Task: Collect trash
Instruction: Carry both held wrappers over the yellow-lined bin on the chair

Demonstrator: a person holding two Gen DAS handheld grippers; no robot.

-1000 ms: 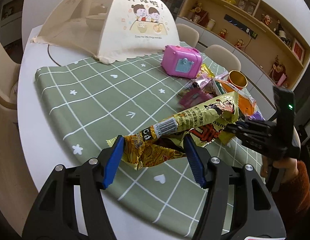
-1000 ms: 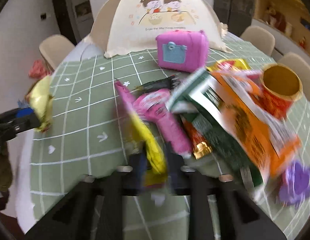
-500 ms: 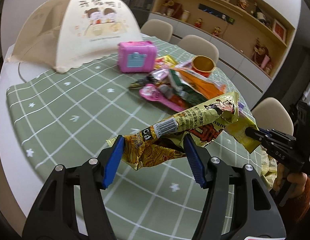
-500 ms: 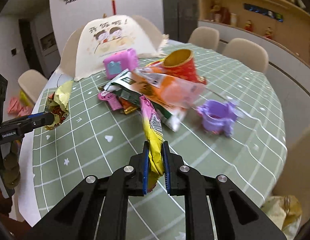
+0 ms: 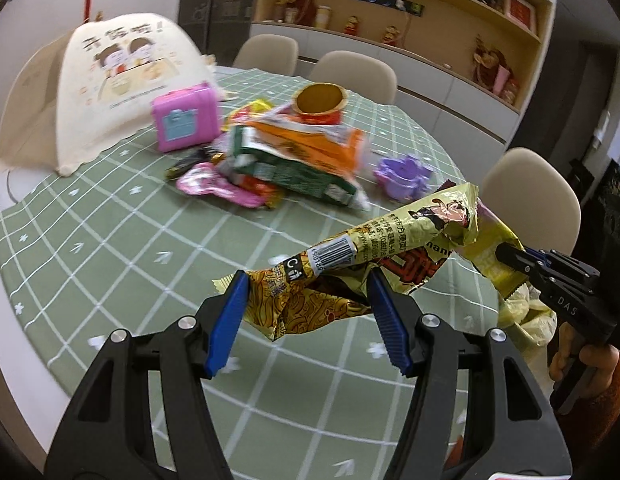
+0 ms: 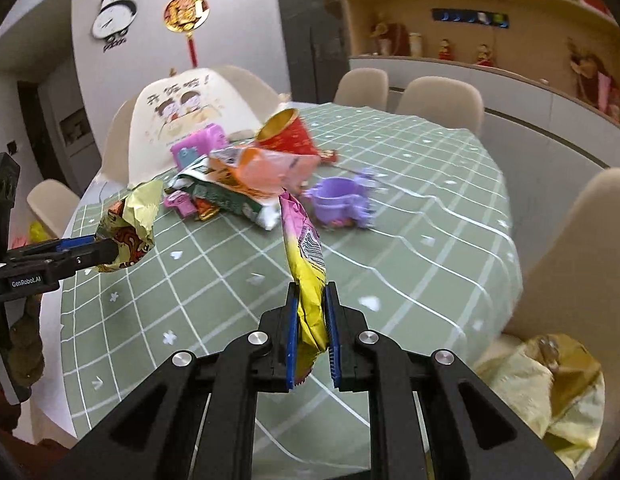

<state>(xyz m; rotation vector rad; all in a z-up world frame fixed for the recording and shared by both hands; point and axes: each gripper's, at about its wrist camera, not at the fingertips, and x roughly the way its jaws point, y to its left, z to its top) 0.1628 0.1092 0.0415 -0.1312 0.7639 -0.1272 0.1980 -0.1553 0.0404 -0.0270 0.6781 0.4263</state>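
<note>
Two grippers are in use, each clamping one piece of trash above a round table covered by a green checked tablecloth (image 5: 122, 232). Left gripper (image 5: 308, 320): in the left wrist view its blue pads (image 5: 230, 320) stand fairly wide apart and press both sides of a crumpled yellow noodle wrapper (image 5: 349, 268), which extends from the lower centre toward the right of the frame, clear of the cloth. Right gripper (image 6: 313, 336): in the right wrist view its pads are set narrow and pinch the lower end of a yellow and pink wrapper (image 6: 306, 264), which rises from the jaws toward the frame centre. In the left wrist view the right gripper enters from the right edge, carried by a hand (image 5: 585, 360), with its wrapper end just beside the far end of the noodle wrapper. In the right wrist view the left gripper enters from the left edge at mid-height, carrying its wrapper. Remaining trash lies in a pile (image 5: 294, 160) on the cloth at upper centre of the left wrist view, led by an orange and green bag. Adjacent items: a pink toy case (image 5: 186, 118) left of the pile, a red and gold cup (image 5: 319, 104) behind it, a purple cup (image 5: 403, 178) to its right, and a cream mesh food cover (image 5: 110, 92) at upper left. A yellowish plastic bag (image 6: 549, 384) rests on a chair at lower right of the right wrist view.
</note>
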